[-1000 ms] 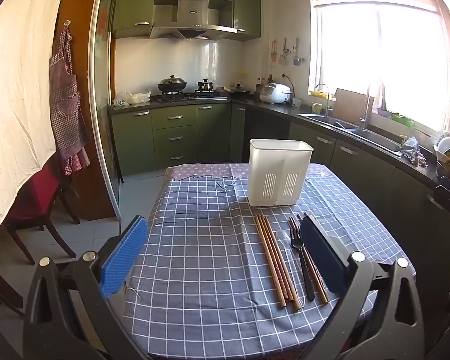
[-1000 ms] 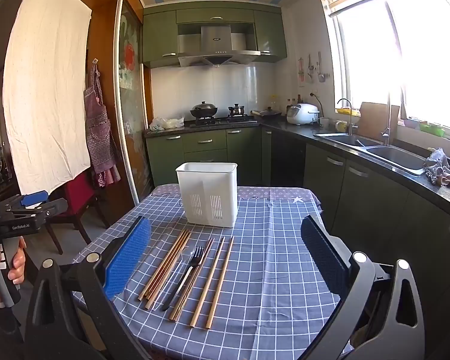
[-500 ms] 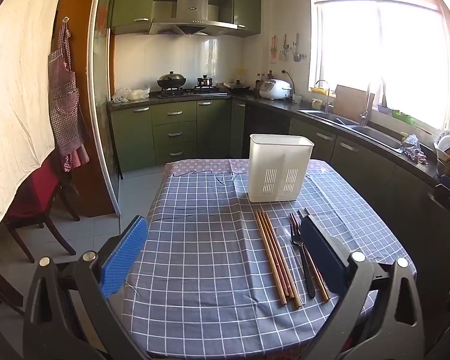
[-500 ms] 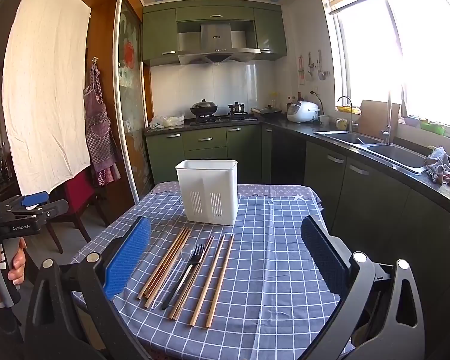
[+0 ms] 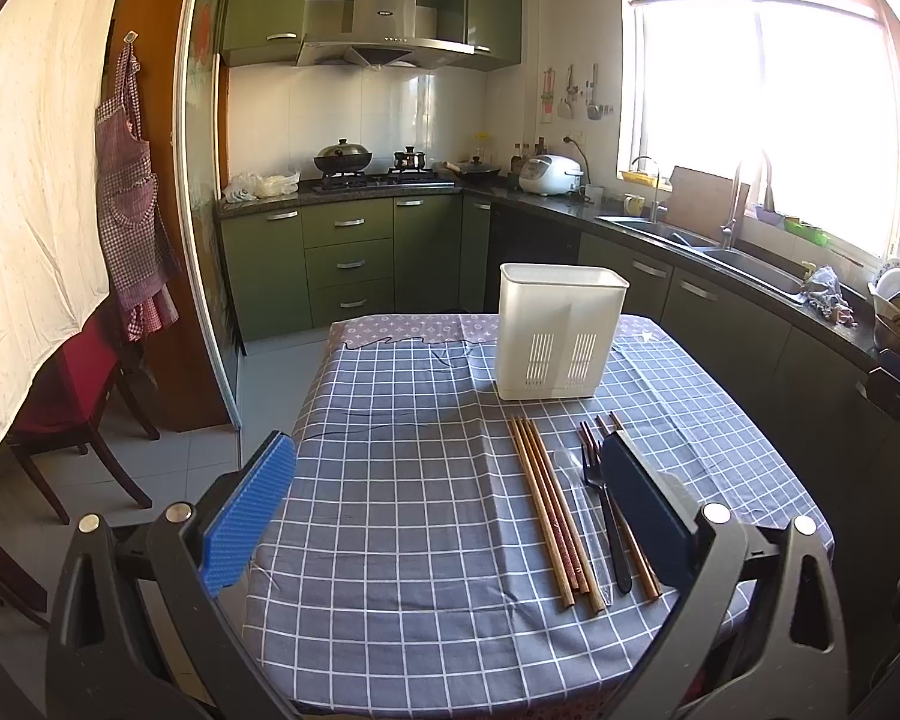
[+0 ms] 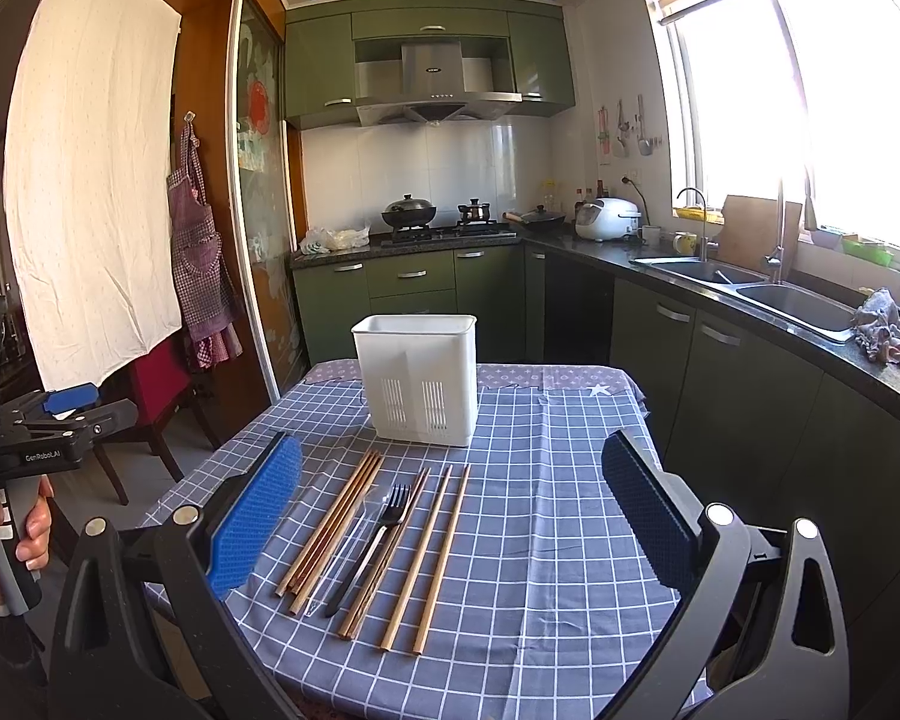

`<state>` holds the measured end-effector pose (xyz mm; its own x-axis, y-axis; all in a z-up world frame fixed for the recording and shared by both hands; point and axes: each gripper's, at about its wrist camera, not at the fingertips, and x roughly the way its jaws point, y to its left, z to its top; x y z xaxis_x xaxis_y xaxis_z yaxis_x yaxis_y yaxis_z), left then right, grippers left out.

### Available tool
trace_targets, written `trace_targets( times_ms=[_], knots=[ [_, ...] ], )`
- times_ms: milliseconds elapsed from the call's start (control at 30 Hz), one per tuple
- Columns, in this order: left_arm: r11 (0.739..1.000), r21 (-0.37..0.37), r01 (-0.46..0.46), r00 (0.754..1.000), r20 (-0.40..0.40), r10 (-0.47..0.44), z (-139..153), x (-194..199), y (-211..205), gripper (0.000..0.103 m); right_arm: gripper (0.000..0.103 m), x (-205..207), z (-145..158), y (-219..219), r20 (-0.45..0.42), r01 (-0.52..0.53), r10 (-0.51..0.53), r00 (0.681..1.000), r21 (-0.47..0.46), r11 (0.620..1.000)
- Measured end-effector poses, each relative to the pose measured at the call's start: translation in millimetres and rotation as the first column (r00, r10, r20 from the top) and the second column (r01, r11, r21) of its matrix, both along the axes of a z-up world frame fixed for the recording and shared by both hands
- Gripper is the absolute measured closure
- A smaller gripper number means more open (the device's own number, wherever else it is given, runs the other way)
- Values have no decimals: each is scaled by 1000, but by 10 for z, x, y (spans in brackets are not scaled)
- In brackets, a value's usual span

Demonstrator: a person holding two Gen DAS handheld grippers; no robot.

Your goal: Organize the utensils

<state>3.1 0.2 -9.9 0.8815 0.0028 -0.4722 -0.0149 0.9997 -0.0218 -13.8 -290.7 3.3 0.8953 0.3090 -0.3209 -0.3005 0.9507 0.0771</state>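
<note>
**A:** What is on the table (image 6: 570, 540), left to right?

**B:** In the right wrist view, a bundle of chopsticks (image 6: 330, 525) lies nearest the left edge. Just beside it are a clear plastic spoon (image 6: 345, 546), a black fork (image 6: 373, 540), then more chopsticks (image 6: 426, 558), all pointing toward the far edge.

**A:** And the holder?

**B:** The white utensil holder (image 6: 417, 378) stands upright near the far edge, beyond the utensils and apart from them.

**A:** The grippers?

**B:** The left gripper (image 5: 450, 516) hangs over the near edge, its blue pads (image 5: 249, 513) spread wide, holding nothing; its right pad hides part of the utensils. The right gripper (image 6: 450, 516) is likewise wide apart and holds nothing, with the utensils lying between its fingers in the view. At that view's left edge, a hand (image 6: 12, 546) holds the other gripper's handle.
</note>
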Motion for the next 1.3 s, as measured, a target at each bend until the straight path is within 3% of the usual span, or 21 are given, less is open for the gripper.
trace_targets(
  times_ms=[1300],
  knots=[
    [1000, 6, 5, 1000, -24, -4, -55, 12, -35, 6, 4, 57, -6, 9, -19, -11, 10, 1000, -9, 1000]
  ],
)
